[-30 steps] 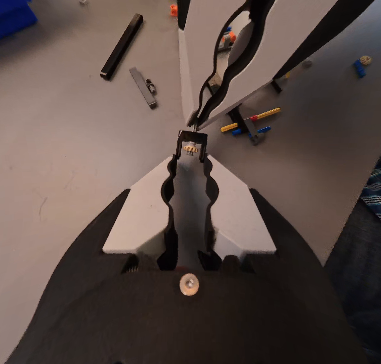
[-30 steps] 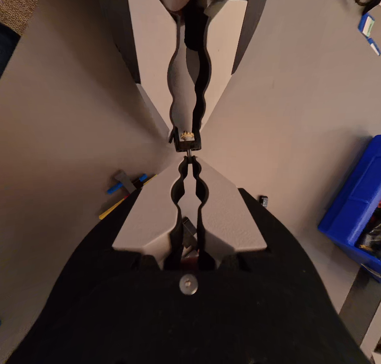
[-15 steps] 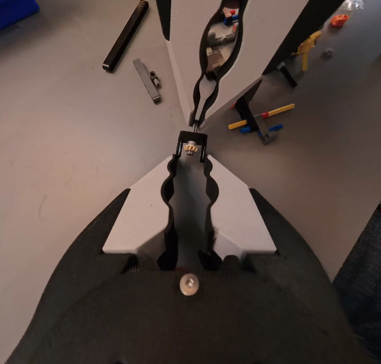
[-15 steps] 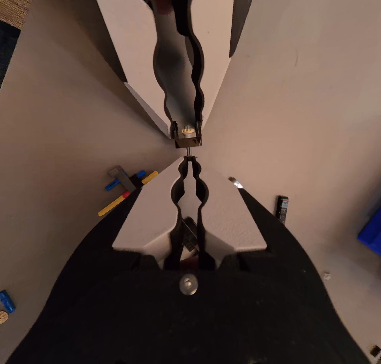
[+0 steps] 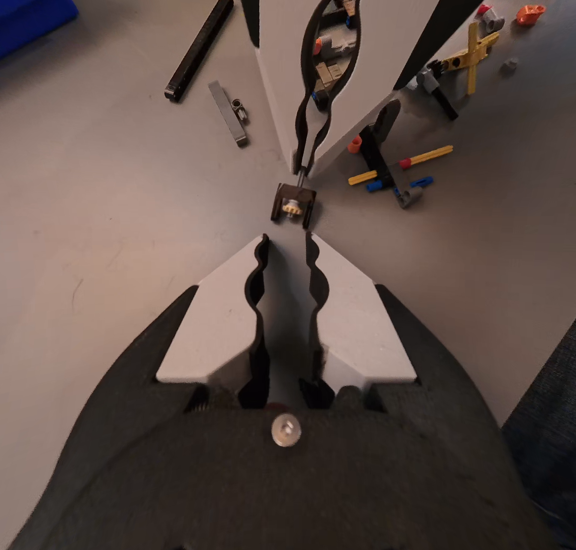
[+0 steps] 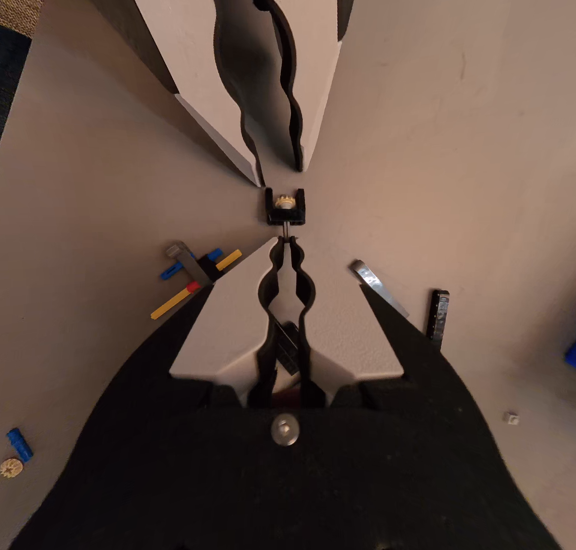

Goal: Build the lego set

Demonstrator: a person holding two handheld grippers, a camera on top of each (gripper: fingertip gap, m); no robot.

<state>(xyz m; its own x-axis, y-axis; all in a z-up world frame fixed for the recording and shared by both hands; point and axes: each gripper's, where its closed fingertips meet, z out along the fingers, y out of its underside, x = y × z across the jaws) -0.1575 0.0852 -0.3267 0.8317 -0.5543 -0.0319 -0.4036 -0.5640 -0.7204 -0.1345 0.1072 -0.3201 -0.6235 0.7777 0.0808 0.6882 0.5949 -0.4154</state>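
A small black U-shaped frame (image 5: 293, 205) with a tan gear (image 5: 291, 207) inside it hangs on a thin dark axle (image 5: 301, 177). My right gripper (image 6: 286, 239) is shut on that axle (image 6: 286, 229) and holds the frame (image 6: 285, 206) just above the grey table. It shows from the front in the left wrist view (image 5: 300, 170). My left gripper (image 5: 286, 239) is open and empty, its tips just short of the frame's two arms. It shows in the right wrist view (image 6: 279, 173), facing the frame.
A half-built piece of black, grey, yellow and blue parts (image 5: 394, 173) lies to the right. A long black beam (image 5: 199, 48) and a grey beam (image 5: 229, 112) lie to the left. A blue bin (image 5: 28, 11) stands at the far left. Loose parts (image 5: 473, 51) lie at the far right. The tips of both grippers are at nearly the same place.
My left gripper has let go of the black frame and drawn back from it. The frame now hangs only from the axle in my right gripper.
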